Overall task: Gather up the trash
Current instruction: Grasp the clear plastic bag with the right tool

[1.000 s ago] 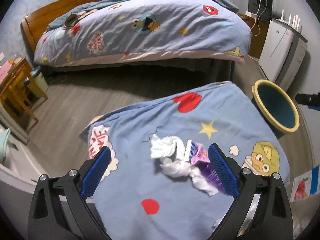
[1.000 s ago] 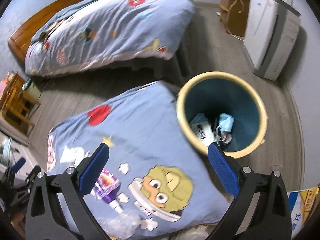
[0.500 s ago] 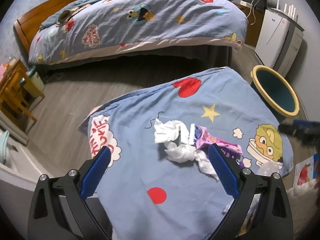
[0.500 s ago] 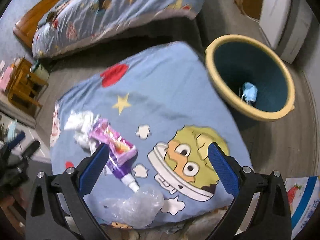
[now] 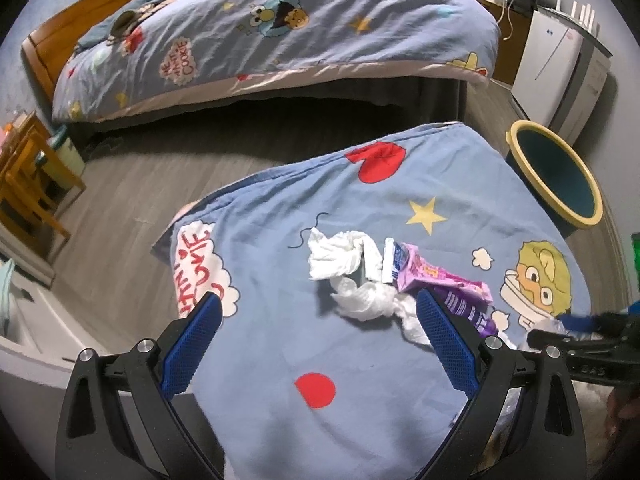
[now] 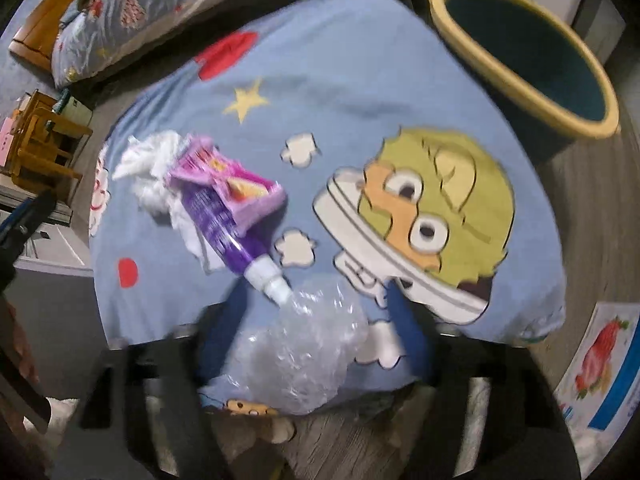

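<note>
My right hand-held gripper (image 6: 316, 344) is closing its jaws on the crumpled clear plastic wrap (image 6: 304, 352) that lies at the near edge of the blue cartoon-printed quilt (image 6: 360, 80); the wrap sits between the blurred blue pads, but I cannot tell whether they press it yet. My left hand-held gripper (image 5: 316, 344) hangs wide open over the quilt with nothing in it, its right pad just beside the rest of the trash: a wad of crumpled white tissue (image 5: 340, 260), a torn pink snack wrapper (image 5: 436, 276) and a purple tube with a white cap (image 6: 228, 228), all heaped together toward the middle of the quilt. The risks as I judge them: the wrap is thin, springy and slippery, so the jaws may pinch only a loose fold and it could slide out on the way to the yellow-rimmed teal waste bin (image 6: 532, 52) standing on the floor just off the quilt's far right corner. The tube's cap touches the wrap, so lifting may drag or roll the tube off the near edge. The pads may also catch the soft quilt under the wrap and pull it up. The wrap is light enough to miss the bin if dropped from high. Readable writing is scarce: a cloud on the quilt's left side carries red letters that look like "ME WANT COOKIE" (image 5: 192, 276), seen partly, and the same words sit in a heart on the duvet of the wooden bed (image 5: 180, 64) beyond. Print on the tube and wrapper is too small to read.
</note>
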Motion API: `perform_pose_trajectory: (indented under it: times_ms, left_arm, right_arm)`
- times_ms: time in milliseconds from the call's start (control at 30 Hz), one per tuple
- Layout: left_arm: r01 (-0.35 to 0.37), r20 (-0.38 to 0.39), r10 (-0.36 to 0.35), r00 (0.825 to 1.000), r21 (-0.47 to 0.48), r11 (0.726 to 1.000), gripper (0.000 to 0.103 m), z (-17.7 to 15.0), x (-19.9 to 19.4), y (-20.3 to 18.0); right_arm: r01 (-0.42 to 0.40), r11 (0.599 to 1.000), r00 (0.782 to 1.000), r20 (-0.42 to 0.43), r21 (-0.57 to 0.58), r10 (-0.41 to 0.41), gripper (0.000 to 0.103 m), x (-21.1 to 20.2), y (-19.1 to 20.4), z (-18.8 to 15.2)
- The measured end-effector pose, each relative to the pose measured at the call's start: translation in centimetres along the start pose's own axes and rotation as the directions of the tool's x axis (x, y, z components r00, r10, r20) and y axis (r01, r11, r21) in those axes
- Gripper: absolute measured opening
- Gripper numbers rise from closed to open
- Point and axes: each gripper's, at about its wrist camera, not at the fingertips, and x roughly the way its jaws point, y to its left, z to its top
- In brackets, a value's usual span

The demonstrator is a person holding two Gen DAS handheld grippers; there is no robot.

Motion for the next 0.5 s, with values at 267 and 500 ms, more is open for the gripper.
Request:
perform_pose_trajectory:
  times_ms: [267,500]
  left_arm:
    - [-0.005,-0.052,0.002,0.999,-0.059,0.998,0.097,0.2,1.9,0.6]
    - [-0.047,-0.098,0.035,0.995,-0.114,0.992,0.097,0.3,3.6,1.9]
  right_arm:
    - [-0.052,0.997,0.991,0.122,-0.05,0.057,0.014,-3.1,1.2,1.7]
    - [-0.038,0.991,0.966,0.25,-0.126,0.069,0.013,-7.8,2.1,5.0]
